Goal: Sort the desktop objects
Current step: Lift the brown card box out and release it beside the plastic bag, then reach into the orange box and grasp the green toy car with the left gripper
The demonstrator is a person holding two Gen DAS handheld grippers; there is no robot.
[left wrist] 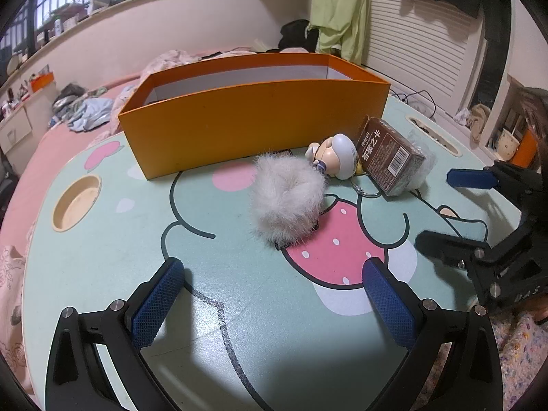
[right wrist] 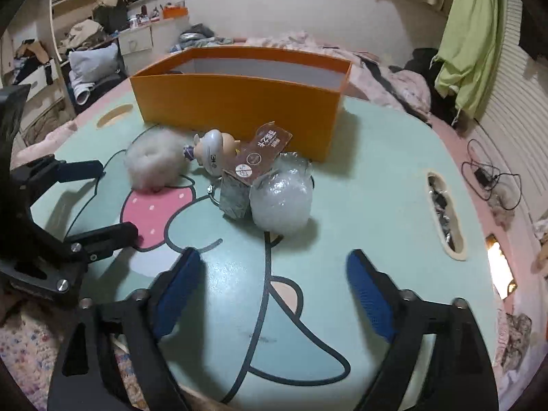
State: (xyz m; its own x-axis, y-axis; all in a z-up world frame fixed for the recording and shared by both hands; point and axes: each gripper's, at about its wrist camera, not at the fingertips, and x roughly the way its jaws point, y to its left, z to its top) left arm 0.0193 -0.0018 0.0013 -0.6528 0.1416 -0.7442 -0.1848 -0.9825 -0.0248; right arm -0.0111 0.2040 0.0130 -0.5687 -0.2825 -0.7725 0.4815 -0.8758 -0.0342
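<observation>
An open orange box [left wrist: 246, 123] [right wrist: 239, 102] stands at the back of the table. In front of it lie a white fluffy pom-pom [left wrist: 286, 198] [right wrist: 152, 162], a small doll keychain [left wrist: 337, 157] [right wrist: 214, 150], a brown card box [left wrist: 388, 157] [right wrist: 253, 164] and a clear plastic wrapped ball [right wrist: 282, 202] [left wrist: 423, 161]. My left gripper [left wrist: 274, 304] is open and empty, a short way in front of the pom-pom. My right gripper [right wrist: 274, 294] is open and empty, in front of the plastic ball. Each gripper shows in the other's view, the right [left wrist: 445, 205] and the left [right wrist: 113, 202].
The round table [left wrist: 102, 274] has a cartoon print, a round cup recess [left wrist: 77, 202] at left and an oval slot [right wrist: 445, 212] at right. A pink bed with clothes lies behind. Cables [right wrist: 489, 174] lie to the right.
</observation>
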